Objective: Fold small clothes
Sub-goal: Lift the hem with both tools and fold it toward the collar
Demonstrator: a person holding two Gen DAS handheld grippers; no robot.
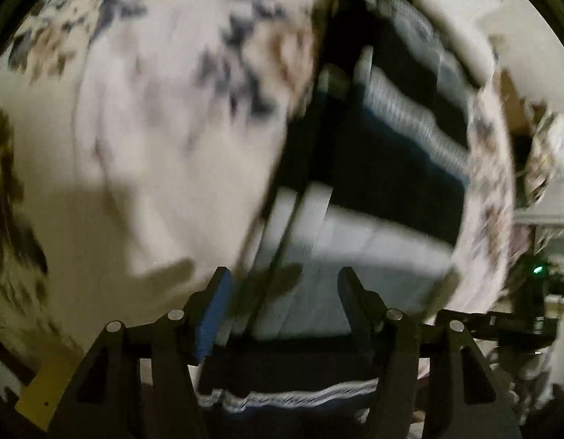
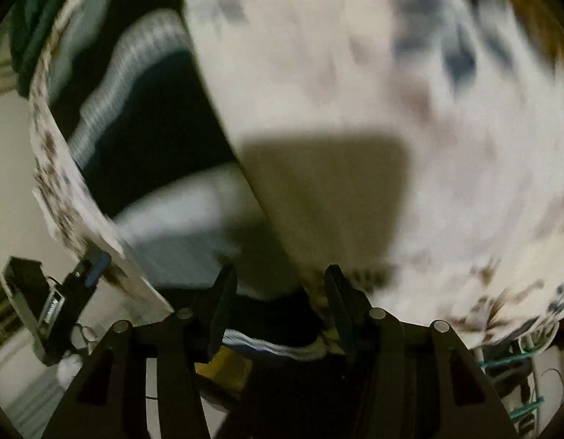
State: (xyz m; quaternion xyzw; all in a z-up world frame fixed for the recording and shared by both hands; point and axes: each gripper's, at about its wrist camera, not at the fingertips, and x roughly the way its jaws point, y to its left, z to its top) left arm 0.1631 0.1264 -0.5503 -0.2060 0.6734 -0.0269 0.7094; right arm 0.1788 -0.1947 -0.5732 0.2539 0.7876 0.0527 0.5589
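Observation:
A small knit garment [image 1: 377,168] with dark navy and pale grey stripes lies flat on a white floral cloth [image 1: 154,146]; both views are blurred. My left gripper [image 1: 283,285] hovers over its pale lower stripe, jaws apart, one blue pad [image 1: 212,314] showing, nothing pinched. The ribbed hem [image 1: 292,397] shows low between the fingers. In the right wrist view the same garment [image 2: 143,139] lies left of centre. My right gripper [image 2: 280,285] stands over its edge where it meets the floral cloth [image 2: 391,109], jaws apart. The left gripper's blue pad [image 2: 97,265] shows at lower left.
The floral cloth's edge [image 2: 51,168] drops off to the left in the right wrist view, with pale floor beyond. A wire rack with teal hangers [image 2: 515,369] stands at lower right. Something dark green [image 2: 29,25] lies at upper left. A black device with a green light [image 1: 537,269] sits at right.

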